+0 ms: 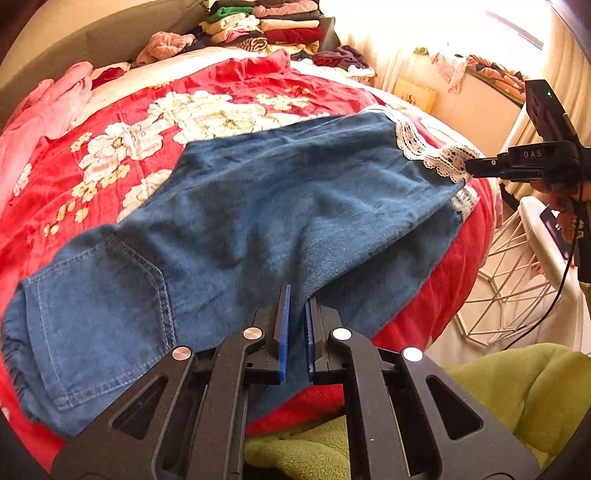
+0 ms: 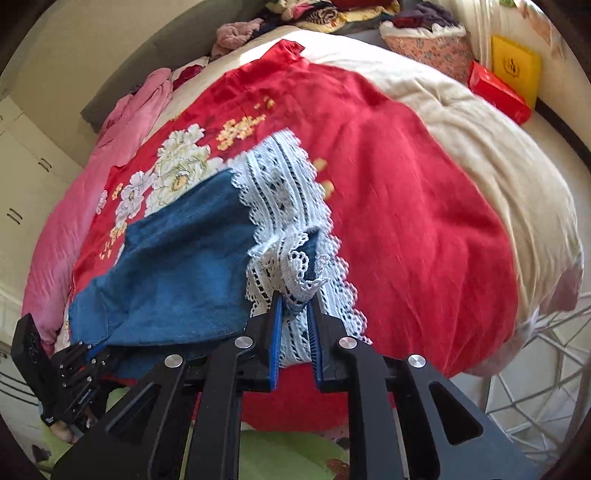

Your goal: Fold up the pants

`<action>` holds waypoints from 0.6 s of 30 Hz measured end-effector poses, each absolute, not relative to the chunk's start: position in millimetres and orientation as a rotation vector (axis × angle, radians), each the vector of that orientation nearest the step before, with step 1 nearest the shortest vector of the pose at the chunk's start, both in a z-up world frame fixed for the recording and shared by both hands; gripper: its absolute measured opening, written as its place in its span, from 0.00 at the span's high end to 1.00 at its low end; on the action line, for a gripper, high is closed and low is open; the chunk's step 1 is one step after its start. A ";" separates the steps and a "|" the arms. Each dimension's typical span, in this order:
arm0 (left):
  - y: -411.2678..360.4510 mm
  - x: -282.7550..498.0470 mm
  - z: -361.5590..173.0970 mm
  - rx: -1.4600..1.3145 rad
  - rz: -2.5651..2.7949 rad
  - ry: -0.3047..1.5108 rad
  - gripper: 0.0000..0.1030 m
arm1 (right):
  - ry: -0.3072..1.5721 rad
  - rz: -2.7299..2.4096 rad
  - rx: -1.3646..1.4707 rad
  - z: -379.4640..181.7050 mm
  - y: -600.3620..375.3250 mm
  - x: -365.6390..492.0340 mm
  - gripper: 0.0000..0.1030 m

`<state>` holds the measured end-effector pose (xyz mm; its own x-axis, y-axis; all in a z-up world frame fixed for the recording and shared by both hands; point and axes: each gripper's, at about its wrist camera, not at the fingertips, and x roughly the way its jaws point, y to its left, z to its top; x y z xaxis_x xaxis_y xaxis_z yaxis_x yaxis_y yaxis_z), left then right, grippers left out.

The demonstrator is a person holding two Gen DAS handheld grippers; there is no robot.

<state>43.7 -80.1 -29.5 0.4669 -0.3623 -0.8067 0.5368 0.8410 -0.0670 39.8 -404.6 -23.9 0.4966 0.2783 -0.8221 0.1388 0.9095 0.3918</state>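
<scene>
The pants (image 1: 229,206) hide much of the red floral blanket (image 1: 122,110); the clothes pile (image 1: 266,26) is cropped at the top edge.

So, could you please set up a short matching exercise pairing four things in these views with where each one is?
1. left gripper
2. right gripper
3. back pocket
4. stack of folded clothes

A. at the far end of the bed
B. shut on the lace hem
C. shut on the near edge of the pants
D. beside the waistband

Pairs: 1-C, 2-B, 3-D, 4-A
</scene>
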 end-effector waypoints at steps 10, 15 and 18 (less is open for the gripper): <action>-88.1 46.7 -49.9 0.251 -0.560 0.994 1.00 | 1.064 0.072 0.447 -34.9 -413.2 46.1 0.80; -77.4 37.2 -35.5 0.227 -0.575 0.962 1.00 | 1.055 0.081 0.391 -24.4 -412.8 37.2 0.82; -74.7 30.4 -33.8 0.220 -0.587 0.965 1.00 | 1.064 0.079 0.369 -23.4 -414.3 32.0 0.82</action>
